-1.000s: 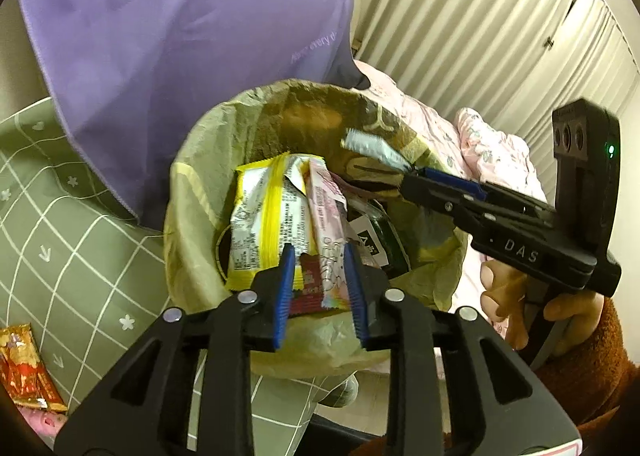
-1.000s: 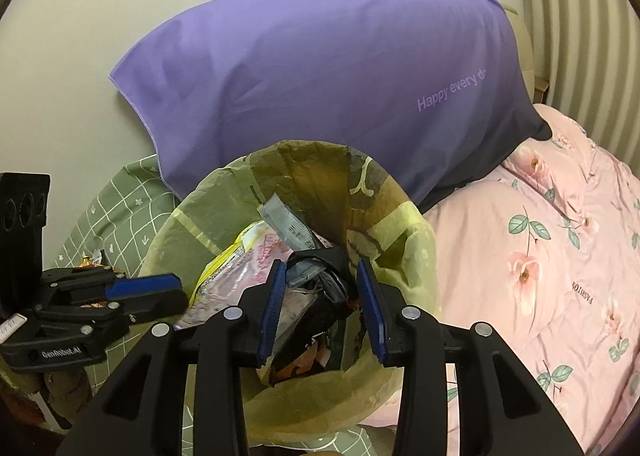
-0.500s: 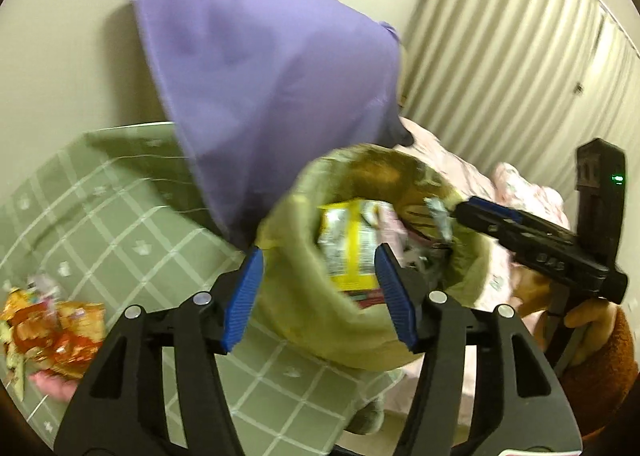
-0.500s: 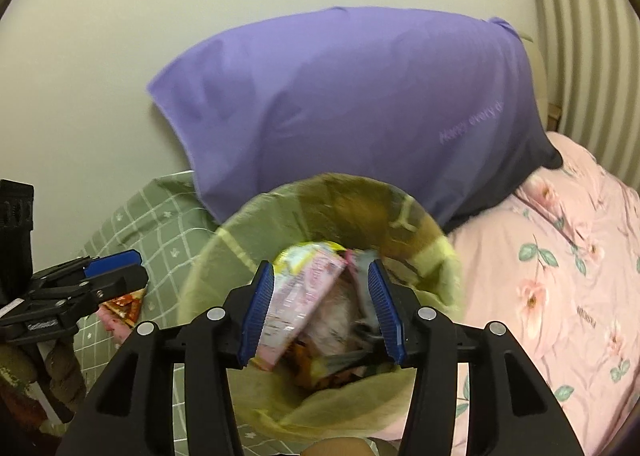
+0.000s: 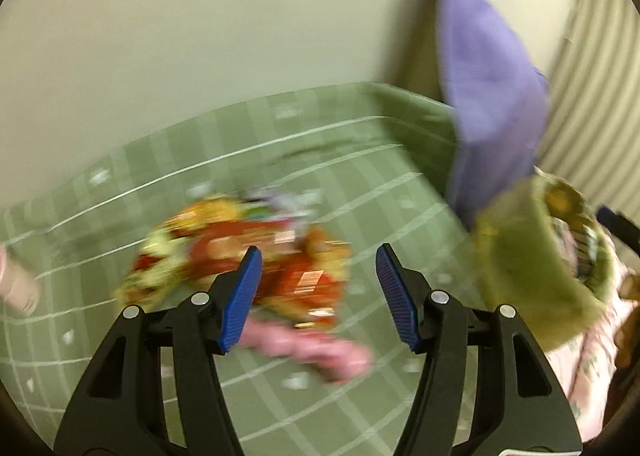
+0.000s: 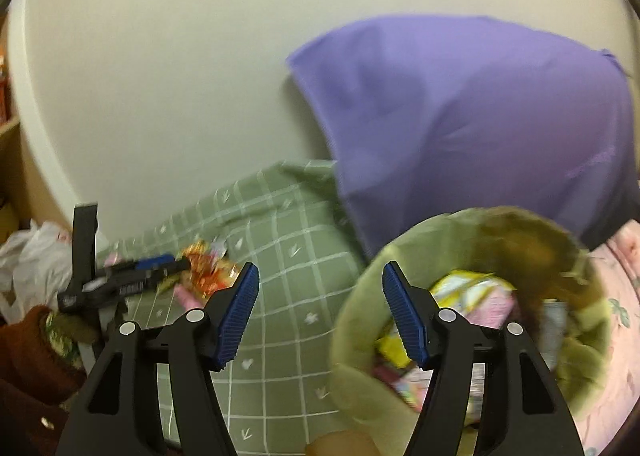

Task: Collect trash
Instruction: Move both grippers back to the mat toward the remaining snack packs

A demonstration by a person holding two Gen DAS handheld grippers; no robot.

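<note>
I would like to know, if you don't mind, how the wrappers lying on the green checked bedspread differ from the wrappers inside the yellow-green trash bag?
The loose wrappers on the green checked bedspread are mostly red and orange; the wrappers in the yellow-green trash bag are mostly yellow and pink. The loose ones lie spread in the open near the left gripper; the bagged ones sit bunched below the bag's rim. Both groups look like crumpled snack packaging.

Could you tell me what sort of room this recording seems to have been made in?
Most likely a bedroom, seen from on or beside a bed. A large purple pillow leans against the plain wall, a green checked bedspread covers the surface, and pink floral bedding lies beside it. Pleated curtains hang at the right.
</note>
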